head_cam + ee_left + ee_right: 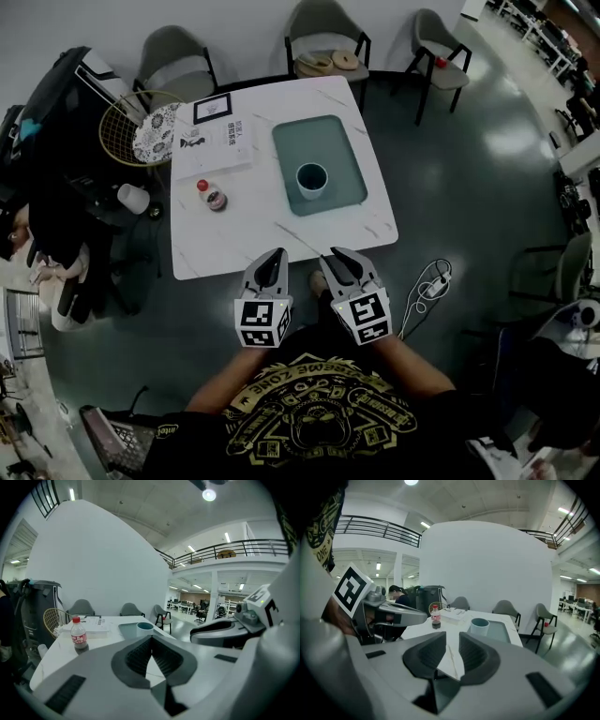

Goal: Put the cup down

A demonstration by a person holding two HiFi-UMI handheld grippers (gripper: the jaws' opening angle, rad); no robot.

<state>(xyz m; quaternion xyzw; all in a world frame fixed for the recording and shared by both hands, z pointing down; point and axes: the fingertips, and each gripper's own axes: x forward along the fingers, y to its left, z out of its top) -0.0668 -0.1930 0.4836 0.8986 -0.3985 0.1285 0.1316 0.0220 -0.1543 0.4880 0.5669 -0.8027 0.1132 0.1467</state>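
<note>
Head view, hand-held grippers: the left hand-held gripper (pixel 271 260) and the right hand-held gripper (pixel 339 260) are held side by side just off the near edge of the tabletop (pixel 281 239); nothing is touched by either.
Head view, cup: the cup (pixel 311 180) is seen upright on the teal tray (pixel 339 150), well apart from both grippers.
Head view, edges and room: bare tabletop lies between the near edge and the tray; a bottle (pixel 212 195) and a booklet (pixel 214 145) are set to the left of the tray.
Left gripper view, jaws: the tips are seen closed together with nothing held; the cup (pixel 144 628) and the bottle (pixel 78 637) stand well ahead.
Right gripper view, jaws: a narrow gap is seen between the tips and nothing lies in it; the cup (pixel 479 626) is seen ahead, right of the bottle (pixel 435 617).
</note>
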